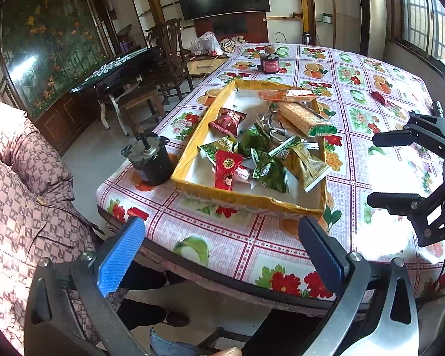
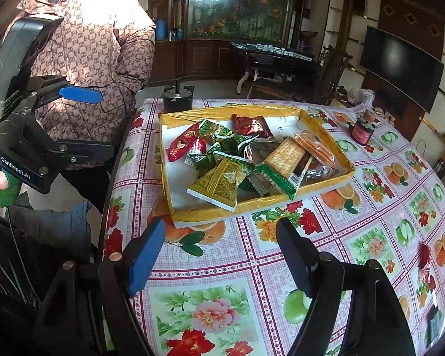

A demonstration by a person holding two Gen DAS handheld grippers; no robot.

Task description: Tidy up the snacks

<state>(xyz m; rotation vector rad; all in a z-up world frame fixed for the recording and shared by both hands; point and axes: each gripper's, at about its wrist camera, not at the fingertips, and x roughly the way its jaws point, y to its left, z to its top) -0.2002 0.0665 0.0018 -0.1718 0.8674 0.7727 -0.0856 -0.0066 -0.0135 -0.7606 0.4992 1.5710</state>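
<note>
Left wrist view: the left gripper (image 1: 222, 255) hangs over the table's near edge, fingers spread wide and empty, facing the yellow-rimmed tray (image 1: 246, 198) heaped with wrapped snacks (image 1: 261, 154); one red candy (image 1: 378, 98) lies apart on the floral tablecloth (image 1: 281, 249). Right wrist view: the right gripper (image 2: 222, 255) is likewise spread and empty, short of the tray (image 2: 203, 212). The packets look light, crinkly and slippery; the cracker pack (image 2: 284, 157) seems fragile, best pinched by its crimped end.

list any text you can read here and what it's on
"GenRobot.AI": on the body of the left gripper, seen in the right wrist view.
Snack wrappers in the tray: printed, but too blurred to read.
Dark jar label: too small to read.
Nothing else carries legible text.
</note>
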